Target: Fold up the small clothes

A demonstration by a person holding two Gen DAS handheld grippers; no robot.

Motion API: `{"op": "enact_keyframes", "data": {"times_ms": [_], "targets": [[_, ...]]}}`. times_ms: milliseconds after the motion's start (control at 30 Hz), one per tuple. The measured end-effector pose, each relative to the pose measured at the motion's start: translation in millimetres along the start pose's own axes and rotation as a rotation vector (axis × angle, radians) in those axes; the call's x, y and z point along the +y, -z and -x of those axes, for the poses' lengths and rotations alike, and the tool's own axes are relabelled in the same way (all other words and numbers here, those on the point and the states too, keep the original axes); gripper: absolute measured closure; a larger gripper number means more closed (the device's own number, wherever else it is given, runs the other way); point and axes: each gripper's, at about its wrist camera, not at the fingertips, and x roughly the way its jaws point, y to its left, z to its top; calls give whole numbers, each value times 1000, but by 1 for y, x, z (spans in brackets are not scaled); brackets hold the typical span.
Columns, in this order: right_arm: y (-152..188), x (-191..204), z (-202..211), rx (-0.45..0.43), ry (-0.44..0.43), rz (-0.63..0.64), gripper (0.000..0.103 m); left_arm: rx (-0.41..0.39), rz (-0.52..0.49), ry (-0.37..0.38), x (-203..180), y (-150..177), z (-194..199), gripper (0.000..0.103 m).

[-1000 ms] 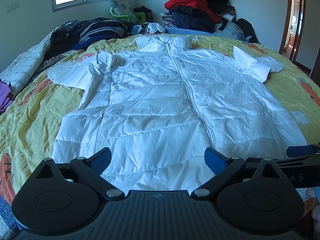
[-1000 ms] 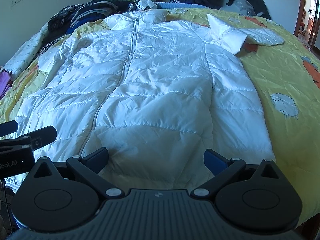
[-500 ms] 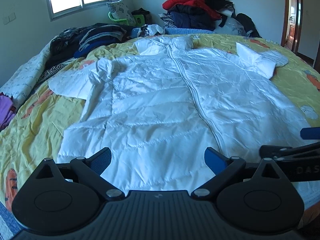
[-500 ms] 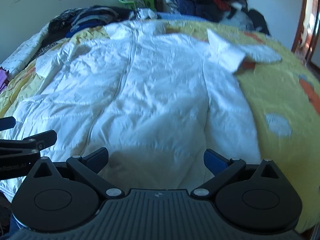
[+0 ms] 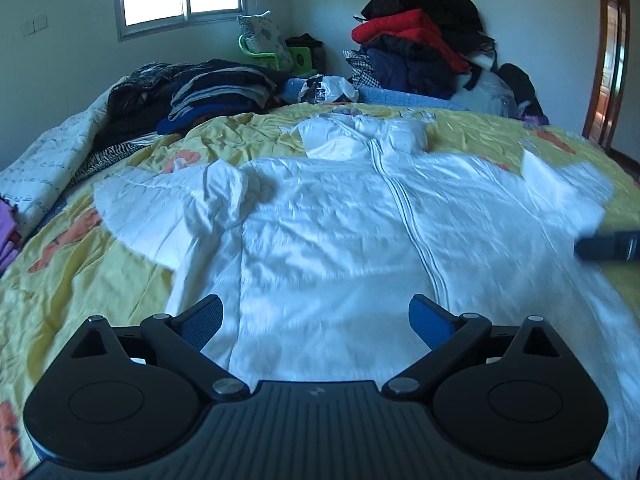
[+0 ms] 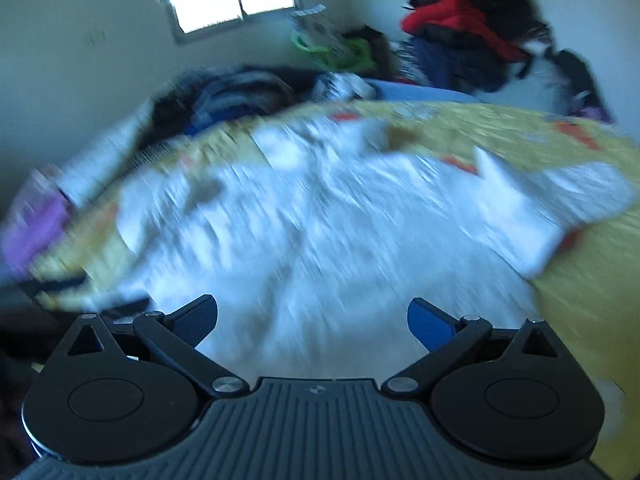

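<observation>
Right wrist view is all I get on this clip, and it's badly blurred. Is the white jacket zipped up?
Observer: Yes. The left wrist view shows the jacket lying front up on the yellow bedspread with its zipper closed.
Operator: Are the sleeves flat?
Observer: Not both. The sleeve on the side of the window has a crumpled bunch at its shoulder.
Operator: Is the left gripper holding anything?
Observer: No. The left gripper is open over the jacket's lower half, with nothing between its fingers.
</observation>
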Motion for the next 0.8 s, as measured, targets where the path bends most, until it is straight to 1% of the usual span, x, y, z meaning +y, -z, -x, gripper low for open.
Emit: {"op": "enact_keyframes", "data": {"times_ms": [67, 133, 233, 300, 333, 400, 500, 567, 600, 633, 667, 700, 733, 800], "targets": [[-30, -19, -21, -5, -87, -71, 0, -7, 7, -17, 1, -6, -19, 3], [-63, -38, -50, 20, -137, -145, 0, -23, 8, -6, 3, -10, -37, 3], [-108, -70, -100, 34, -162, -259, 0, -42, 10, -8, 4, -9, -65, 3], [-136, -89, -135, 46, -172, -307, 0, -43, 7, -18, 3, -7, -83, 3], [-146, -95, -151, 50, -167, -318, 0, -40, 9, -13, 3, -5, -92, 3], [-167, -109, -186, 60, -144, -332, 0, -9, 26, -4, 4, 0, -110, 3], [-195, -129, -238, 62, -86, -335, 0, 44, 48, 13, 6, 15, -132, 2], [-210, -142, -272, 75, -48, -330, 0, 18, 50, 17, 6, 19, -132, 0], [-216, -148, -289, 78, -24, -330, 0, 14, 50, 31, 7, 19, -131, 0], [-222, -154, -304, 81, -12, -339, 0, 14, 58, 40, 9, 19, -132, 0], [-227, -160, -320, 87, -19, -354, 0, 10, 70, 51, 12, 20, -132, 0], [-230, -167, -335, 93, -49, -383, 1, 3, 86, 62, 14, 21, -132, 0], [-232, -175, -348, 98, -104, -429, 2, -4, 102, 72, 17, 21, -131, 0], [-235, -189, -378, 133, -224, -529, 13, -18, 133, 90, 22, 23, -130, 0]]}}
